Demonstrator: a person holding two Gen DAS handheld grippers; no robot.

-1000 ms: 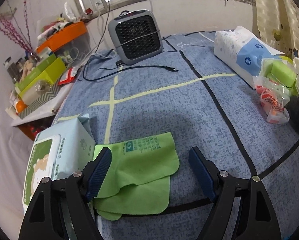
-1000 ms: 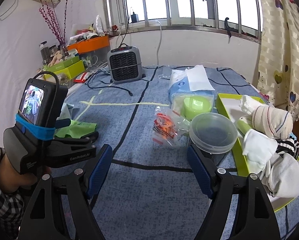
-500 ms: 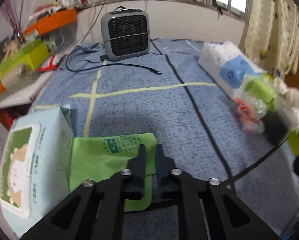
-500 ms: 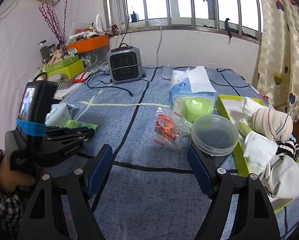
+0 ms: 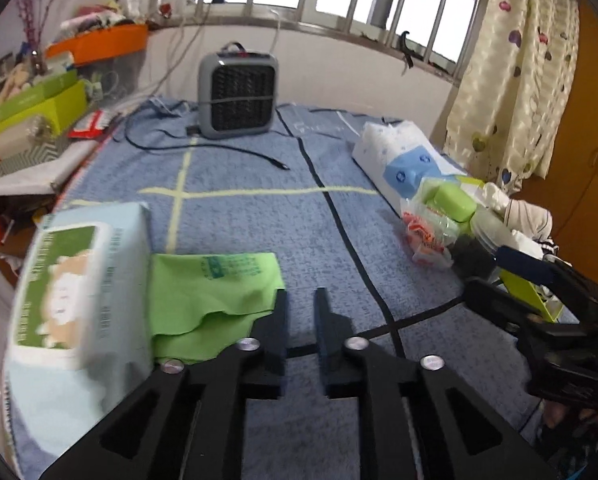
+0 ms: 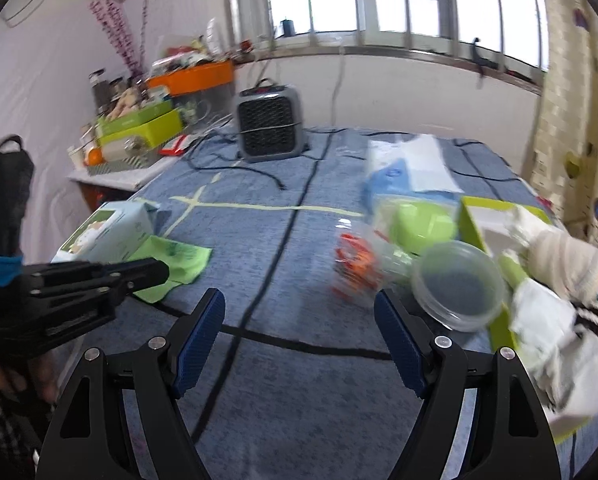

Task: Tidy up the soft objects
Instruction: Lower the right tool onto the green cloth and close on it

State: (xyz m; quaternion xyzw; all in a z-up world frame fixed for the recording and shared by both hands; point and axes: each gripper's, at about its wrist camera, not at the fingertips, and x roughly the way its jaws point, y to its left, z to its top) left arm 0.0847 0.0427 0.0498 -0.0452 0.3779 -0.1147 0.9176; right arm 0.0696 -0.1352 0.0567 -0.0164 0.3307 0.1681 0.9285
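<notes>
A folded green cloth (image 5: 215,300) lies flat on the blue bedcover next to a wet-wipes pack (image 5: 75,304). My left gripper (image 5: 299,304) is nearly shut, empty, just right of the cloth's edge. It also shows in the right wrist view (image 6: 155,272) beside the cloth (image 6: 171,264). My right gripper (image 6: 299,332) is open and empty above the bedcover. Socks and white cloths (image 6: 555,280) pile in a lime tray (image 6: 471,216) at the right.
A grey heater (image 5: 238,88) and black cable (image 5: 219,150) sit at the back. A tissue pack (image 5: 403,160), green box (image 5: 451,200), orange snack bag (image 5: 427,236) and clear round lid (image 6: 459,286) lie at the right. A cluttered shelf (image 5: 31,100) is left.
My left gripper closed from wide open to nearly shut and moved right, off the green cloth, without taking it. The right gripper swung left and forward, staying open.
</notes>
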